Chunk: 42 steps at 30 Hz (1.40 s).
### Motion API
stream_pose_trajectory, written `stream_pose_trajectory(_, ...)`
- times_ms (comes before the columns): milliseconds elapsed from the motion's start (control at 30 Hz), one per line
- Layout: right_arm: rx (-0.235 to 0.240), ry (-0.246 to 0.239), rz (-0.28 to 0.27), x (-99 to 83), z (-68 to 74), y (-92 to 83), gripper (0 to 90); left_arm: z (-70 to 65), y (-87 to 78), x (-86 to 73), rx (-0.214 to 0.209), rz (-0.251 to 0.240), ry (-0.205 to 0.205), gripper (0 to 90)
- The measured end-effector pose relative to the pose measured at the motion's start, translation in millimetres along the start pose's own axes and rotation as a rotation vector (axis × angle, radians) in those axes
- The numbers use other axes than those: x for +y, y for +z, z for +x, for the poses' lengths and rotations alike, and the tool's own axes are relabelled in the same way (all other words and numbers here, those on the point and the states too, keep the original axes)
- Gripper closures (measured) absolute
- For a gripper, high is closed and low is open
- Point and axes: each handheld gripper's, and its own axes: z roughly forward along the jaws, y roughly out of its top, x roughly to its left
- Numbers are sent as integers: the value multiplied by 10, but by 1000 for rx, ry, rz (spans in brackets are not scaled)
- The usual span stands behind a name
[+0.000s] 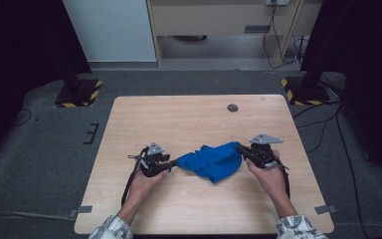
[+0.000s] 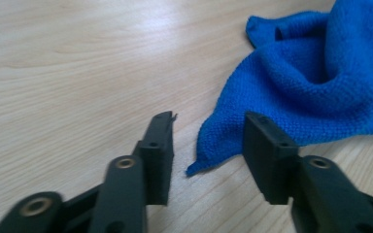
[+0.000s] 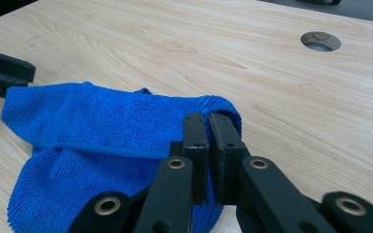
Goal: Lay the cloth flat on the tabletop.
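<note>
Black hand-held gripper [image 1: 170, 165] w/ grey plate, patterned sleeves [image 1: 112, 229]

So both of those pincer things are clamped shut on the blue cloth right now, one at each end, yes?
Not quite. The right gripper is clamped on the blue cloth, but the left gripper is open: in the left gripper view its jaws stand apart around the cloth's corner, not yet closed on it.

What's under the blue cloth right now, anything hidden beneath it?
The blue cloth lies bunched on the wooden table. Bare wood shows all around it. Its folds cover the surface beneath, so anything small under them cannot be seen.
</note>
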Motion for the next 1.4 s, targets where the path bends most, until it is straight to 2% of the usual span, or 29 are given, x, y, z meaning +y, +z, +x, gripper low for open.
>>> stream_pose_trajectory(67, 1, 1, -1, 0, -1, 1, 867, -20, 53, -18, 11, 23, 25, 551)
stream_pose_trajectory(167, 2, 0, -1, 0, -4, -4, 867, -37, 77, -28, 13, 17, 33, 585)
stream_pose_trajectory(233, 3, 5, -3, 1, -4, -6, 867, -60, 83, -36, 8, 13, 48, 670)
stream_pose_trajectory(300, 3, 2, -5, 3, -3, -10, 867, -82, 83, -35, -7, 23, 57, 806)
stream_pose_trajectory(333, 4, 2, -7, 7, 0, -16, 867, -88, 83, -29, -9, 29, 47, 863)
stream_pose_trajectory(367, 6, 2, -10, 12, 3, -25, 867, -97, 79, -20, -15, 38, 41, 881)
stream_pose_trajectory(433, 9, 2, -12, 25, 14, -55, 867, -130, 54, -7, -20, 38, 58, 886)
stream_pose_trajectory(633, 19, 17, -51, 77, 22, -205, 868, -146, -201, 166, -39, -71, 13, 888)
stream_pose_trajectory(900, 25, 45, -90, 167, -15, -347, 868, -129, -478, 341, -55, -142, -6, 888)
stream_pose_trajectory(1167, 28, 41, -136, 316, -7, -522, 869, -164, -685, 538, -59, -177, 5, 888)
stream_pose_trajectory(1400, 20, 46, -144, 357, -25, -508, 872, -164, -729, 675, -52, -198, 12, 888)
